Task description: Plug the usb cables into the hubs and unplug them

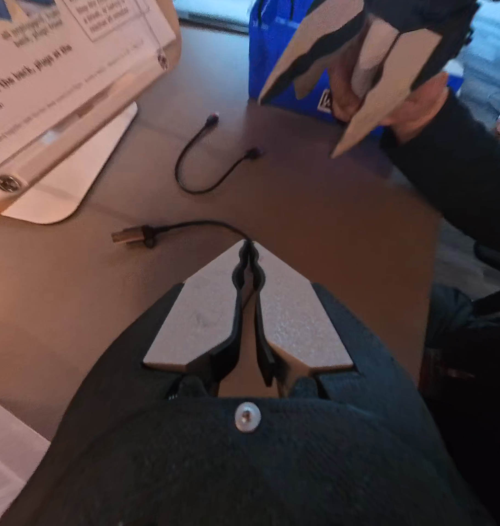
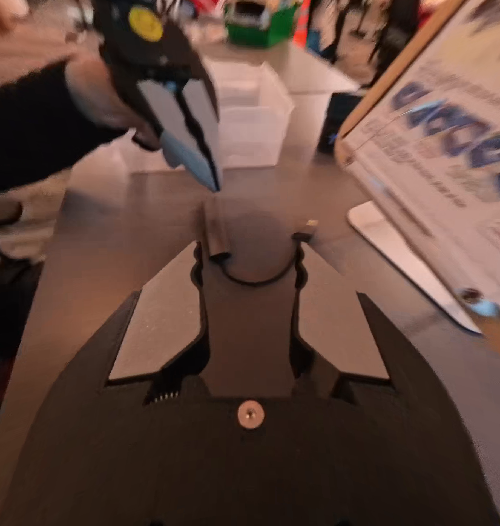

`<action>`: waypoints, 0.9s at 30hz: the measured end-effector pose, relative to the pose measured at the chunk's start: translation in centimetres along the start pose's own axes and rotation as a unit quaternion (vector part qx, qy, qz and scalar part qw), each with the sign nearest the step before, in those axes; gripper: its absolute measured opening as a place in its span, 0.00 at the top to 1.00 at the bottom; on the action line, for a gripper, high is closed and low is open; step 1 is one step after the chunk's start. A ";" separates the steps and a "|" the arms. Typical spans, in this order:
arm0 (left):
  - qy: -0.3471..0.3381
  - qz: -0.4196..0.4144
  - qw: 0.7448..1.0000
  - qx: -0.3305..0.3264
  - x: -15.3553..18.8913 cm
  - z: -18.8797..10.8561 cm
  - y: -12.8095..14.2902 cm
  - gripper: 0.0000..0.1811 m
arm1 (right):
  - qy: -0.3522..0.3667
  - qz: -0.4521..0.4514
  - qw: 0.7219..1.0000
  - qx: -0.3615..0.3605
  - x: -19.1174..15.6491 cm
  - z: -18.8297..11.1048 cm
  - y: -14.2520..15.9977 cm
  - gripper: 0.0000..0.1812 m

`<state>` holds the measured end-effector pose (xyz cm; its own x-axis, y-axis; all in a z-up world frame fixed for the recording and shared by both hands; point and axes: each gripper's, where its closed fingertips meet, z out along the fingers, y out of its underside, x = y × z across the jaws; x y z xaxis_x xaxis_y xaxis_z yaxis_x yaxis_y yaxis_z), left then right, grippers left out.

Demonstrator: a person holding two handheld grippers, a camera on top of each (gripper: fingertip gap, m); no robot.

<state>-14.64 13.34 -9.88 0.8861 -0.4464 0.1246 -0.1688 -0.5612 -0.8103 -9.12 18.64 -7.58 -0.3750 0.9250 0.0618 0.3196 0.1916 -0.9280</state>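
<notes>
My left gripper (image 1: 247,244) is shut on a thin black cable (image 1: 203,223) that arcs left to a metal USB plug (image 1: 128,236) low over the brown table (image 1: 328,227). A second short black cable (image 1: 192,182) lies in a U farther off, untouched. My right gripper (image 1: 297,128) hangs open and empty above the table at upper right. In the blurred right wrist view, my right gripper (image 2: 249,246) is open; the held cable (image 2: 254,281) curves beyond its fingertips to the plug (image 2: 307,230). The left gripper (image 2: 216,186) is shut above it. No hub shows.
A printed sign on a white base (image 1: 72,176) stands at the left, and it shows at the right in the right wrist view (image 2: 399,256). A blue bag (image 1: 271,57) stands at the back. A clear plastic box (image 2: 251,113) sits beyond the table. The table edge (image 1: 431,256) runs down the right. Spacing between my two grippers at the tips: around 9 centimetres.
</notes>
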 end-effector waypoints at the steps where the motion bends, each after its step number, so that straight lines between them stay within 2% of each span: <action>1: 0.001 -0.002 1.000 -0.015 0.1 0.3 0.6 1.00 | -0.012 -0.012 0.999 -0.029 -0.8 1.0 0.8 0.63; 4: -0.002 0.007 0.998 -0.058 0.1 0.9 2.2 1.00 | -0.020 -0.043 0.995 -0.087 -1.9 3.0 2.9 0.62; 9: -0.037 0.036 0.983 -0.176 -1.4 1.1 6.5 0.72 | -0.072 -0.034 0.992 -0.095 -4.1 5.0 3.6 0.62; 13: -0.090 0.074 0.954 -0.277 -3.0 1.3 10.4 0.70 | -0.087 -0.033 0.989 -0.113 -5.1 6.4 4.4 0.60; 15: -0.074 0.061 0.960 -0.263 -2.5 2.3 10.2 0.81 | -0.093 -0.031 0.989 -0.113 -5.3 6.6 4.5 0.61; 17: -0.046 0.071 0.962 -0.261 -1.7 3.0 10.0 0.83 | -0.103 -0.020 0.989 -0.106 -5.5 6.7 4.5 0.60; 20: -0.051 0.096 0.956 -0.271 -1.3 3.0 9.7 0.83 | -0.121 -0.010 0.986 -0.117 -5.7 7.1 5.4 0.57; 23: 0.006 0.082 0.968 -0.239 1.4 2.8 8.0 0.84 | -0.104 -0.033 0.983 -0.149 -5.4 7.9 6.9 0.60; 25: 0.030 0.079 0.971 -0.221 2.8 2.4 6.8 0.84 | -0.109 -0.062 0.979 -0.160 -6.2 8.2 7.4 0.72; 26: 0.019 0.086 0.972 -0.219 2.7 2.2 6.4 0.83 | -0.115 -0.083 0.975 -0.169 -6.7 8.2 7.6 0.83; 27: 0.008 0.093 0.972 -0.217 2.6 2.1 6.1 0.84 | -0.098 -0.107 0.973 -0.177 -6.5 8.3 7.6 0.83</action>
<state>-12.49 10.22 -15.66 0.8172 -0.5762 0.0105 -0.4938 -0.7095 -0.5028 -11.48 11.36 -18.13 -0.6139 0.7777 0.1350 0.4837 0.5058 -0.7143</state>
